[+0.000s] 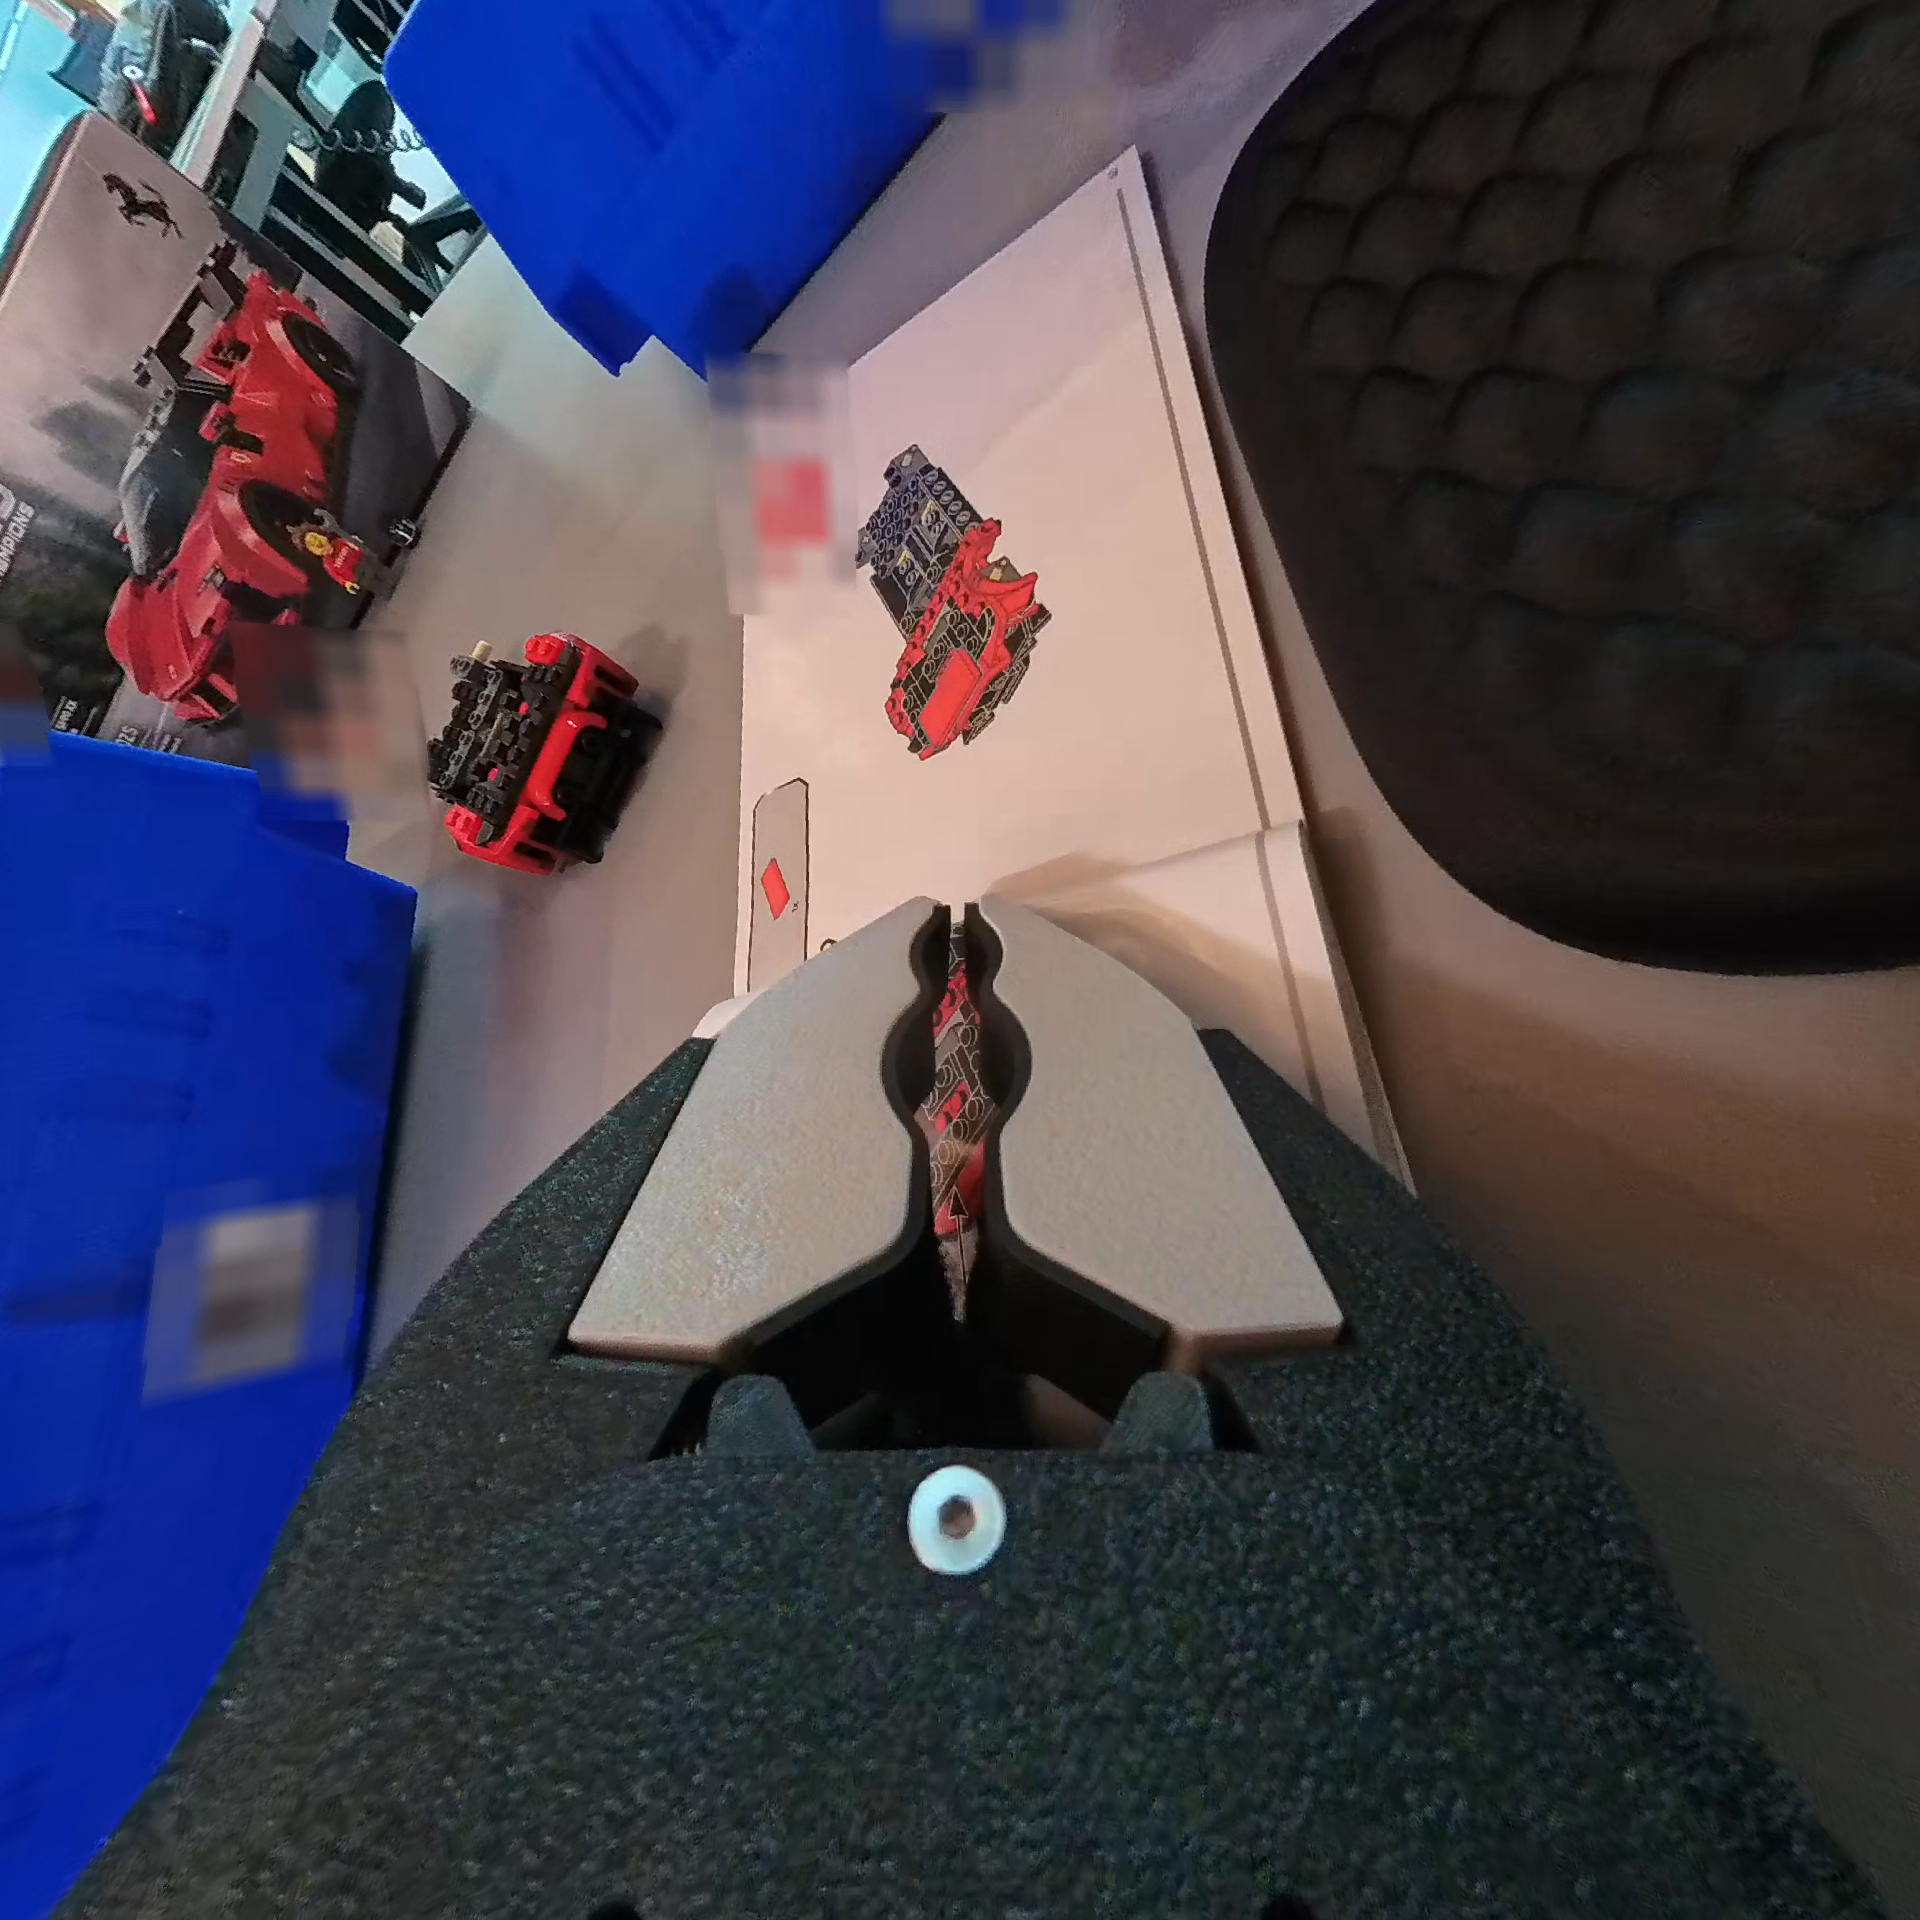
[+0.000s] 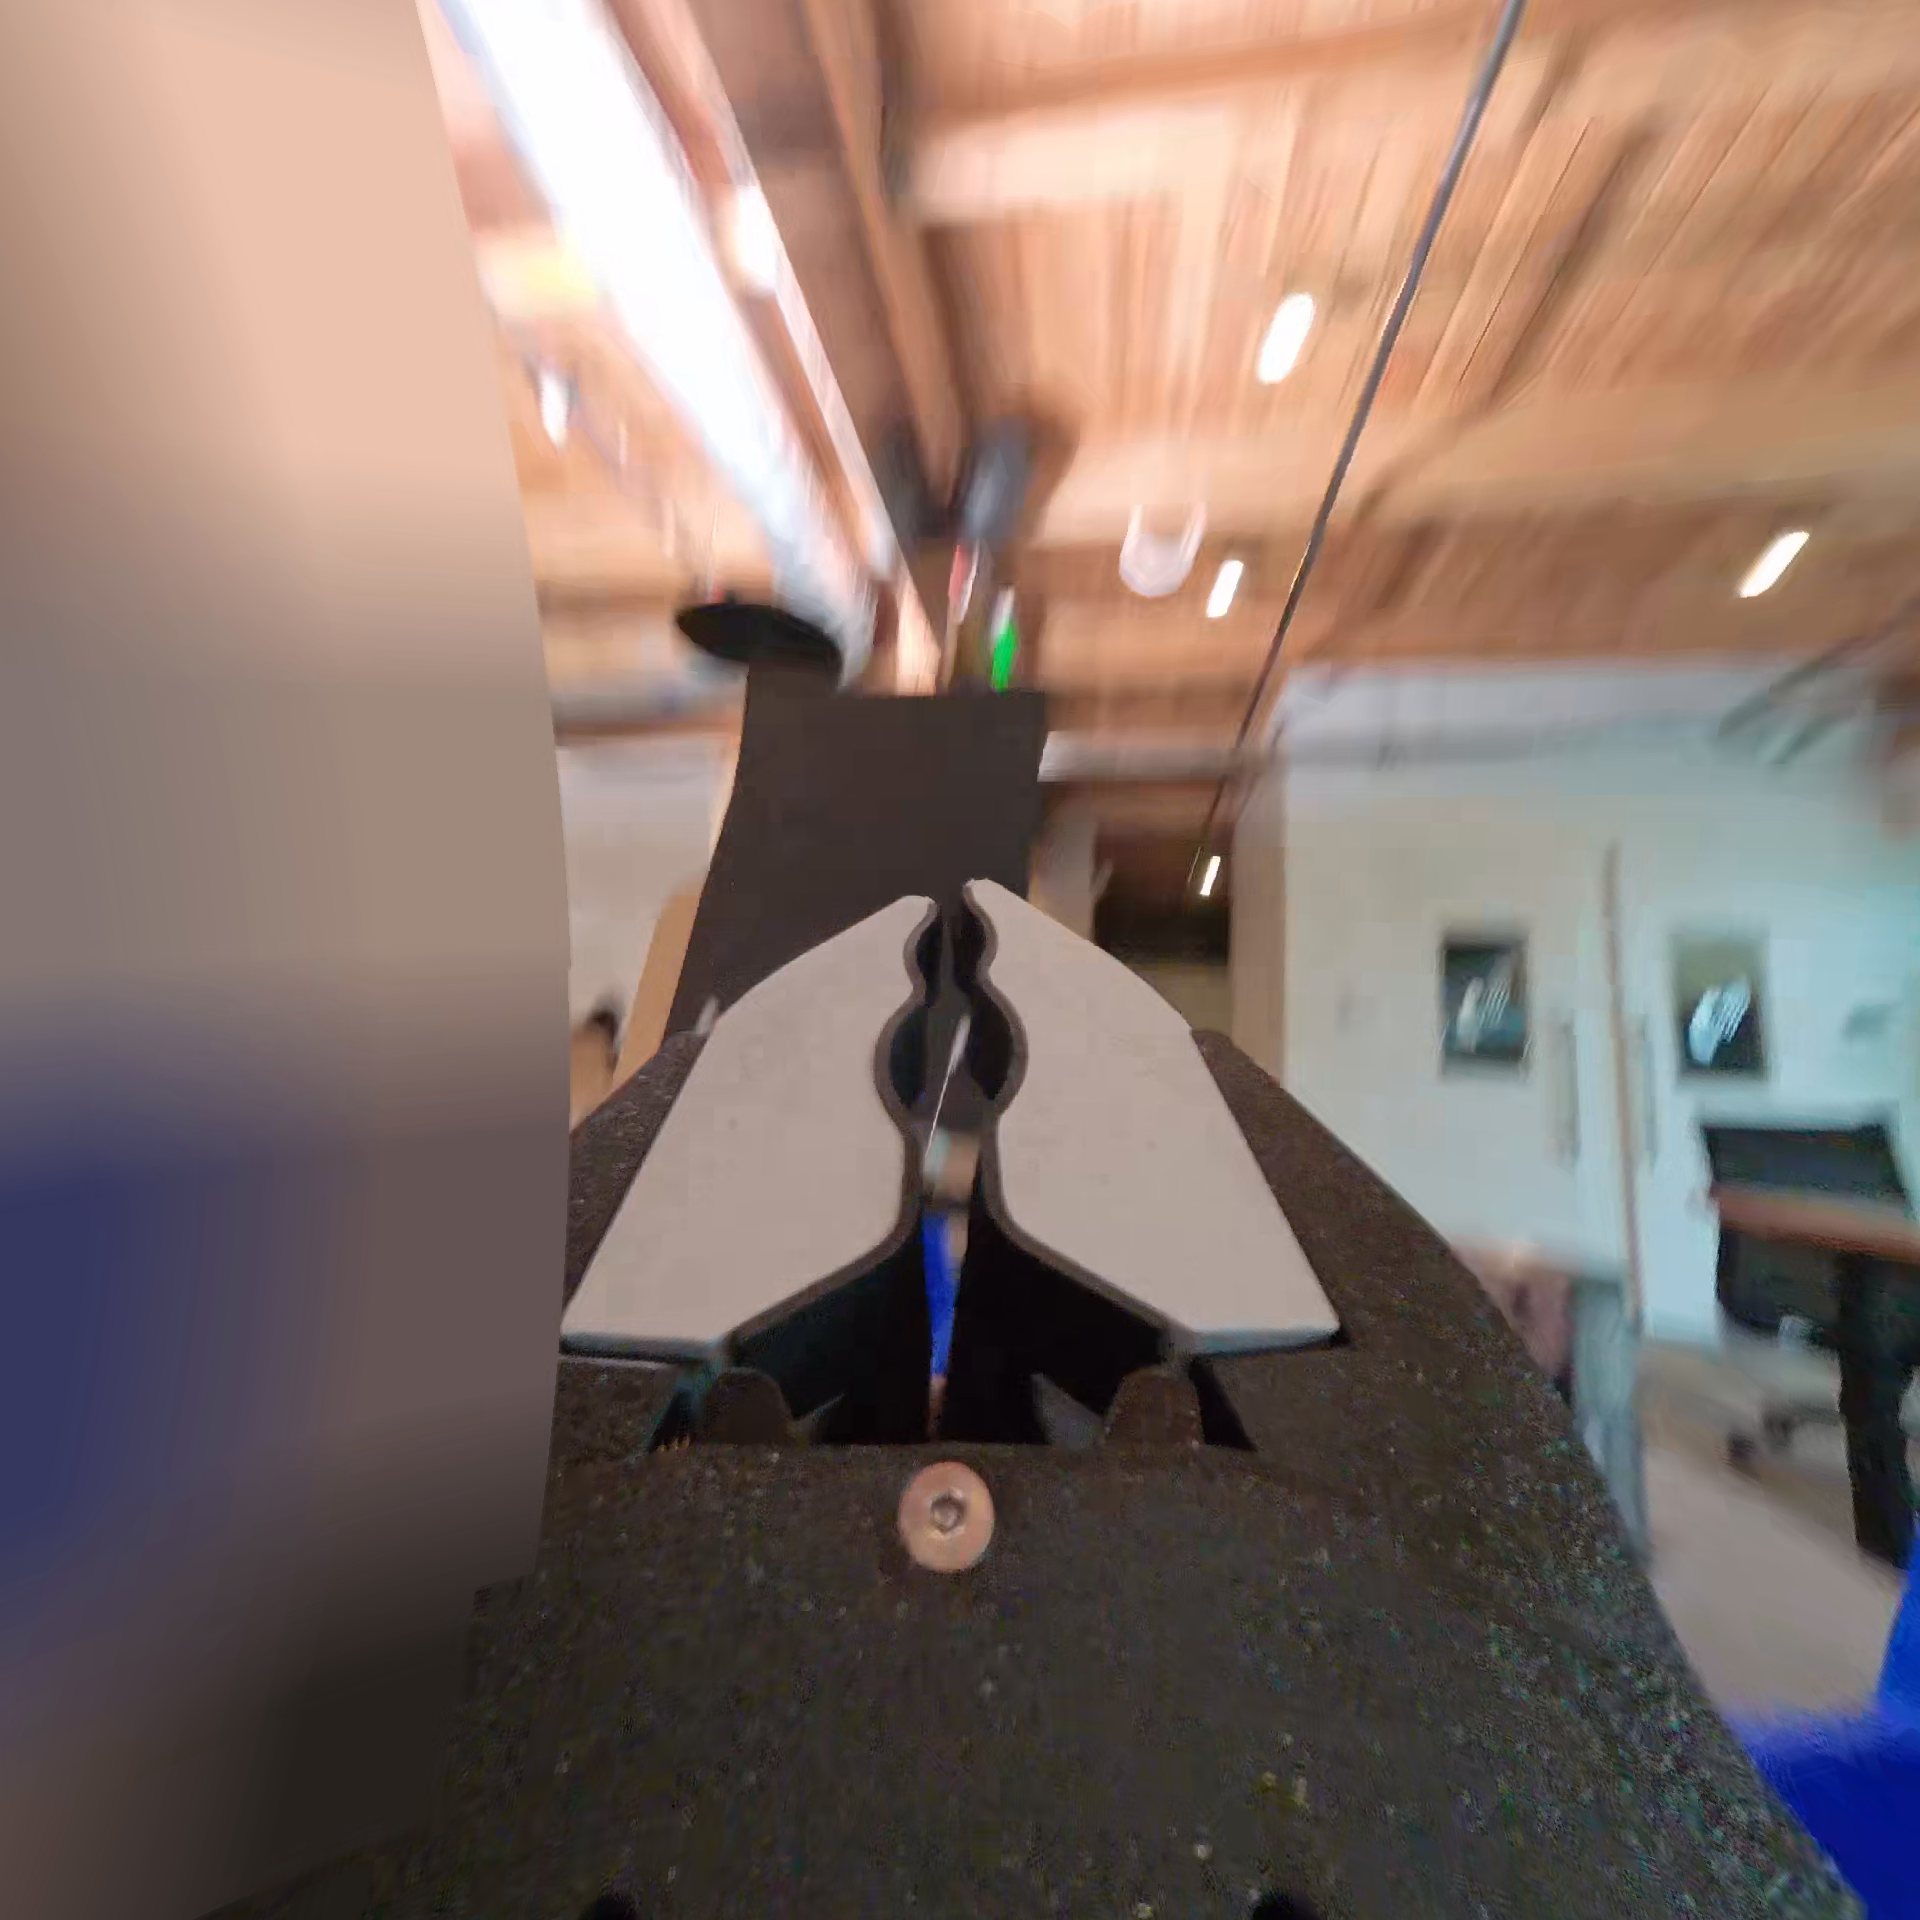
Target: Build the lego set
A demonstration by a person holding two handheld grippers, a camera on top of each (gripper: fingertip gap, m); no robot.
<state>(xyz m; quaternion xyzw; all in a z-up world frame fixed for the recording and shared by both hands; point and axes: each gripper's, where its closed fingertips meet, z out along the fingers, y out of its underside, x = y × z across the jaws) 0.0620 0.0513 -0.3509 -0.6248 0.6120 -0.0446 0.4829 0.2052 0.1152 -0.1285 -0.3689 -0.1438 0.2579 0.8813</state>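
Observation:
In the left wrist view my left gripper point(image 1: 957, 907) is shut, its tips just over the open white instruction booklet point(image 1: 997, 436). I see nothing between its pads, only printed page through the slit. A blurred, lifted page corner point(image 1: 1195, 883) curls up right beside the right fingertip. A partly built red and black lego car point(image 1: 540, 753) lies on the table left of the booklet. In the right wrist view my right gripper point(image 2: 951, 902) is shut and points up at the ceiling. A thin pale sliver point(image 2: 951, 1070) shows edge-on in the finger hollows; I cannot tell what it is.
Blue bins stand at the left point(image 1: 156, 1195) and at the top point(image 1: 644, 156). The set's box point(image 1: 208, 436) leans at the far left. A black quilted object point(image 1: 1579, 468) fills the upper right. A flat dark shape point(image 2: 883, 800) stands behind the right fingertips.

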